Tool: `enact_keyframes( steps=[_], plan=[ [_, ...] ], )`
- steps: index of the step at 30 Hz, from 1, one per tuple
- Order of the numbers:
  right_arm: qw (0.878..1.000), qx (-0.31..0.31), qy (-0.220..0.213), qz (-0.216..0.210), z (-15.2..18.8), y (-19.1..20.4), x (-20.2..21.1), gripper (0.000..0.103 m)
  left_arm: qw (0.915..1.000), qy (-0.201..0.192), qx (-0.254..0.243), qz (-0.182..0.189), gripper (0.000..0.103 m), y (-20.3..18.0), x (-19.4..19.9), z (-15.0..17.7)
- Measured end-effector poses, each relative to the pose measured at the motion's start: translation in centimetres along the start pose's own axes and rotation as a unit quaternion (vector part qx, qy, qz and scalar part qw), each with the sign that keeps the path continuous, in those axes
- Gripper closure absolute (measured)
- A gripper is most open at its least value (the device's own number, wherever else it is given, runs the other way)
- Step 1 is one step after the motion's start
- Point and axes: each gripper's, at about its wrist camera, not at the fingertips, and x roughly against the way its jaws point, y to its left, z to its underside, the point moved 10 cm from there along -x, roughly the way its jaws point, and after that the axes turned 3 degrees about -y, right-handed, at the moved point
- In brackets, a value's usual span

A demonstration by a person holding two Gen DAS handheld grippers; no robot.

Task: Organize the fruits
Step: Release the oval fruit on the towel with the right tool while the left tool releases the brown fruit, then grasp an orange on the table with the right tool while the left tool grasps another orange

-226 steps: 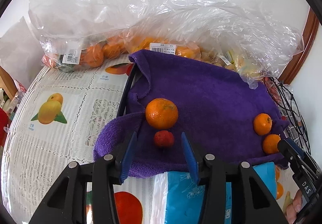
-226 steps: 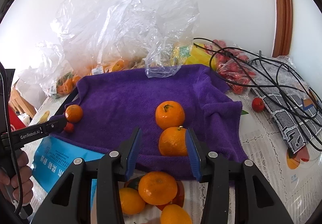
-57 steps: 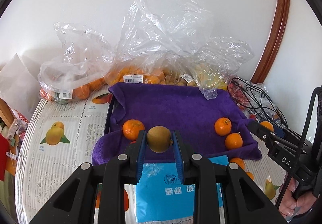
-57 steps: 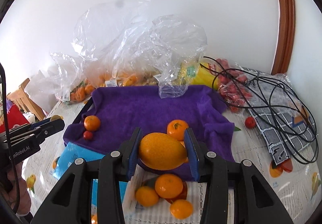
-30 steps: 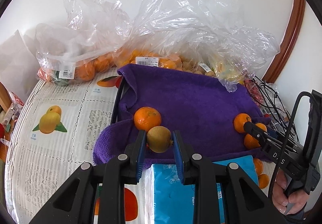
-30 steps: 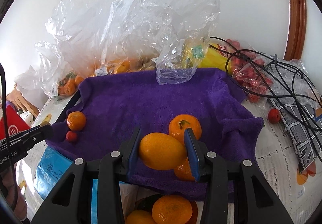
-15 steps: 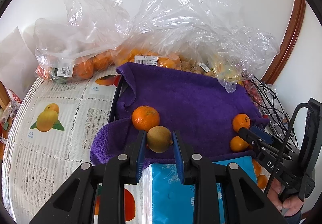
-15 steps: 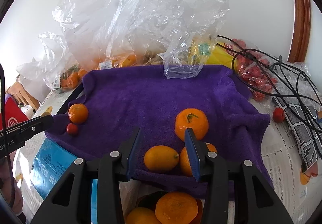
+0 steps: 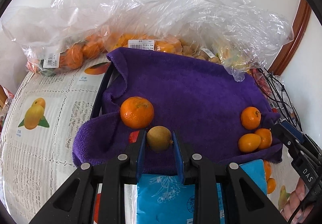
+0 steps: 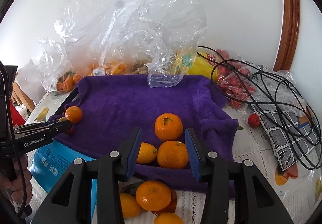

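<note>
A purple towel [image 9: 181, 91] lies over a tray [image 9: 102, 87] on the table. My left gripper [image 9: 159, 139] is shut on a brown-green round fruit [image 9: 158, 141], low over the towel's near left edge, beside a large mandarin [image 9: 137, 112] and a small red fruit [image 9: 133, 137]. My right gripper [image 10: 163, 146] is open and empty, above two mandarins [image 10: 168, 127] and a yellow-orange oval fruit [image 10: 146, 153] on the towel's near right part. The same three fruits show in the left wrist view [image 9: 250, 117].
Clear plastic bags [image 9: 140, 12] of oranges and other fruit stand behind the towel. A blue packet [image 9: 167, 197] lies in front of it. Loose mandarins [image 10: 153, 195] lie near the front edge. Black cables [image 10: 271, 91], a red-fruit bag and a lone red fruit [image 10: 254, 120] lie at right.
My right gripper has opened and left the yellow-orange oval fruit on the towel beside the mandarins, then drawn back. My left gripper has come lower toward the towel, still holding the brown-green fruit.
</note>
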Motion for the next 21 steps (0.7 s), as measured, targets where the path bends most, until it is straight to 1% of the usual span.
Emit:
enact_keyframes(
  steps=[2, 6, 9, 12, 14, 16, 17, 21],
  plan=[
    [1.0, -0.01, 0.002, 0.001, 0.1, -0.5, -0.1, 0.059, 1.0, -0.002, -0.003, -0.003, 0.078, 0.0, 0.0, 0.0],
    [1.0, -0.023, 0.001, -0.001, 0.0, -1.1, 0.1, 0.059, 1.0, -0.002, 0.001, 0.004, 0.077, 0.1, 0.3, 0.2],
    [1.0, -0.019, -0.003, 0.004, -0.1, -1.3, 0.6, 0.059, 1.0, -0.006, 0.005, 0.005, 0.072, 0.3, 0.7, 0.3],
    [1.0, -0.017, -0.004, 0.005, 0.3, -1.4, 1.2, 0.059, 1.0, -0.001, 0.005, 0.006, 0.069, 0.2, 1.0, 0.6],
    [1.0, -0.024, 0.002, 0.002, 1.2, -1.7, 1.4, 0.059, 1.0, -0.004, 0.002, 0.005, 0.066, 0.0, 1.4, 0.7],
    [0.999, -0.03, 0.02, -0.009, 2.5, -1.7, 1.6, 0.059, 1.0, -0.007, -0.005, 0.004, 0.062, -0.3, 1.9, 0.7],
    [0.999, -0.032, 0.03, -0.016, 3.2, -1.6, 1.8, 0.059, 0.9999, -0.01, -0.008, 0.006, 0.06, -0.5, 2.3, 0.8],
    [0.998, -0.026, 0.046, -0.043, 4.9, -0.3, 2.4, 0.059, 0.9995, -0.023, -0.014, 0.014, 0.055, -1.1, 3.4, 0.6]
  ],
)
